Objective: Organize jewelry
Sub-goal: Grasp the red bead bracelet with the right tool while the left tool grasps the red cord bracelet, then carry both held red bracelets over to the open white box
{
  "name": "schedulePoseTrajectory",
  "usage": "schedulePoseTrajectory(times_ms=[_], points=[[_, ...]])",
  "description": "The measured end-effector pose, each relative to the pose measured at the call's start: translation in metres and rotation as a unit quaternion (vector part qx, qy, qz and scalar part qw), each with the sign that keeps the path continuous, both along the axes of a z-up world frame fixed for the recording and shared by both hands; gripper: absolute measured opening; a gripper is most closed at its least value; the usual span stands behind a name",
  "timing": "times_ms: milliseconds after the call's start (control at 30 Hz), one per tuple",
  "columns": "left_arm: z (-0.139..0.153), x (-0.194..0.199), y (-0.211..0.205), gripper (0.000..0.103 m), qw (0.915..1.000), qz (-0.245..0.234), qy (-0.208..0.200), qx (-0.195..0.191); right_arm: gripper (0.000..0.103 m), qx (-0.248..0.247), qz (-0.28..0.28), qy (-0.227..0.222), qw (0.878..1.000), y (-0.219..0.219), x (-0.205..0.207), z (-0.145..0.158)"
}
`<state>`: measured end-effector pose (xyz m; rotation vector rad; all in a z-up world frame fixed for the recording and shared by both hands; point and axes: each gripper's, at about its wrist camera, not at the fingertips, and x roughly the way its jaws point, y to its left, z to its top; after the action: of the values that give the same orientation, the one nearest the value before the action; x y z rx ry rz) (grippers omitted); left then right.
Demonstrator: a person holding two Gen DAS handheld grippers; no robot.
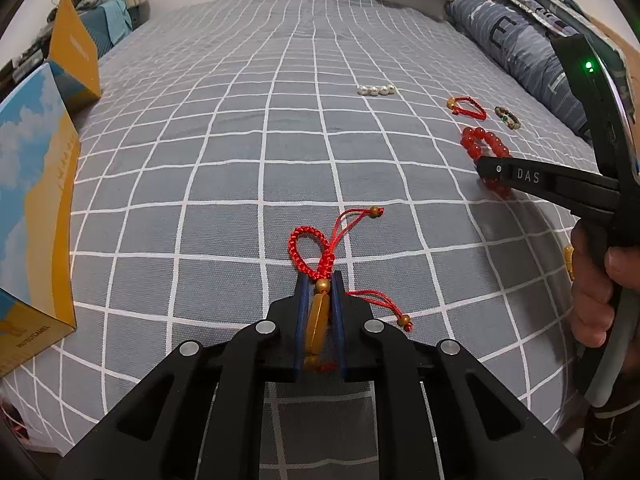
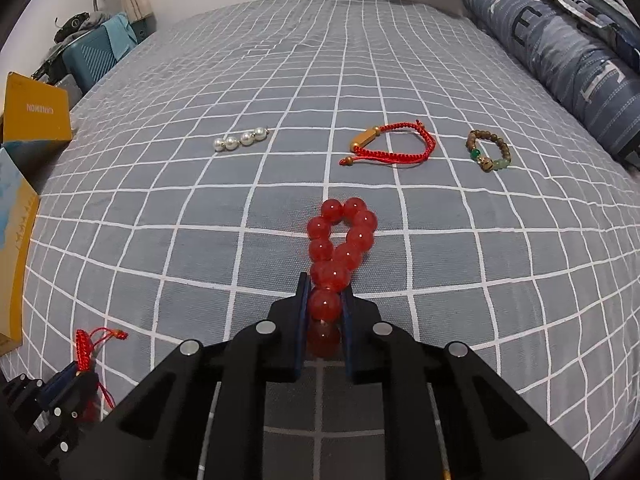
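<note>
From my left wrist, my left gripper [image 1: 319, 284] is clamped on the red cord bracelet [image 1: 316, 254], its gold bead lying lengthwise between the pads. From my right wrist, my right gripper [image 2: 325, 292] pinches the red bead bracelet [image 2: 340, 240], its loop stretching straight ahead (both on the bedsheet [image 2: 200, 220]).

Jewelry pieces on grid-patterned bedspread.
Red cord bracelet [image 1: 316, 264] with gold bead and red bead bracelet [image 2: 340, 248] each clamped; pearl strand [image 2: 240, 141] lies flat.
</note>
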<state>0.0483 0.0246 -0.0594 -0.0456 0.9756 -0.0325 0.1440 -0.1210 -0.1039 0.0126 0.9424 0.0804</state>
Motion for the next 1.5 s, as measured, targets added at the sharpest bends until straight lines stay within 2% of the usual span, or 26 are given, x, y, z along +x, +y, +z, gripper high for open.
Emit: schedulePoseTrajectory(times_ms=[500, 967, 1267, 1500], points=[[0.019, 0.007, 0.006, 0.007, 1.0, 0.005, 0.005, -0.006, 0.013, 0.006, 0.0, -0.01, 1.0, -0.002, -0.005, 0.015], [0.074, 0.028, 0.022, 0.007, 0.9998, 0.005, -0.017, -0.012, 0.013, 0.002, 0.007, -0.035, 0.999, 0.005, -0.009, 0.053], [0.121, 0.032, 0.05, 0.007, 0.9987, 0.025, -0.043, -0.005, 0.013, -0.004, 0.013, -0.053, 0.998, 0.022, -0.01, 0.094], [0.157, 0.027, 0.082, 0.007, 0.9972, 0.042, -0.061, 0.006, 0.013, 0.0, 0.038, -0.072, 0.997, 0.053, -0.014, 0.13]])
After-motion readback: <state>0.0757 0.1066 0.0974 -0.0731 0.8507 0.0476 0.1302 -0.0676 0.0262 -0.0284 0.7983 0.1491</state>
